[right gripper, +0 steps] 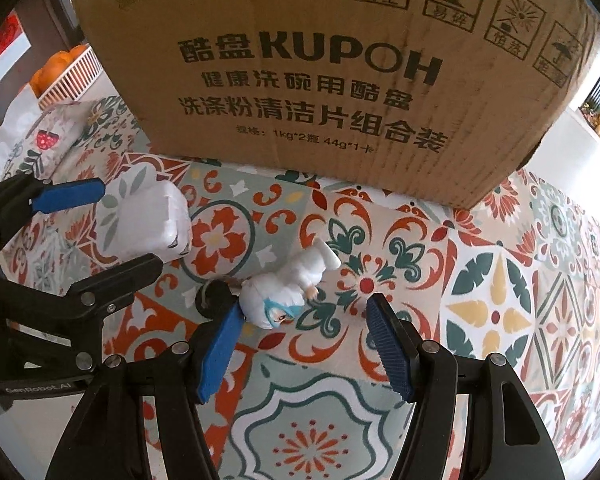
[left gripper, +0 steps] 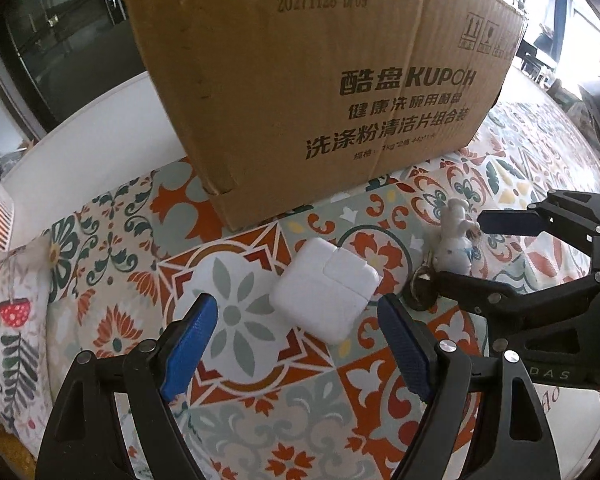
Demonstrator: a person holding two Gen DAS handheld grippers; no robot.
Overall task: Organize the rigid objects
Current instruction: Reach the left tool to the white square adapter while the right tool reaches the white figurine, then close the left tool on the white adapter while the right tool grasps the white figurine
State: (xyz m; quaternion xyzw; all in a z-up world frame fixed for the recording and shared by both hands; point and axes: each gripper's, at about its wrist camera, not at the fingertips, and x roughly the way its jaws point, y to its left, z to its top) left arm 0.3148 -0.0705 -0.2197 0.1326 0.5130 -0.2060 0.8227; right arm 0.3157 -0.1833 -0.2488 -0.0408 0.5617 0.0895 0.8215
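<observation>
Left tool point(left gripper: 298, 320): fingers spread wide, nothing between them, poised just short of the white power adapter point(left gripper: 326, 294). The adapter lies flat on the patterned cloth point(left gripper: 240, 420) covering the worktop, near the box's front face.

Right tool point(right gripper: 300, 322): also released, blue pads apart. Its left pad point(right gripper: 220, 354) sits just beside the head of a small white figurine point(right gripper: 284, 294) with blue hair, which lies on its side; contact cannot be judged. A dark ring point(right gripper: 214, 300) lies at the figurine's head end.

Beyond both: a large cardboard box point(right gripper: 340, 80) printed KUPOH, standing on the cloth. A floral cushion point(left gripper: 16, 320) lies at far left.
</observation>
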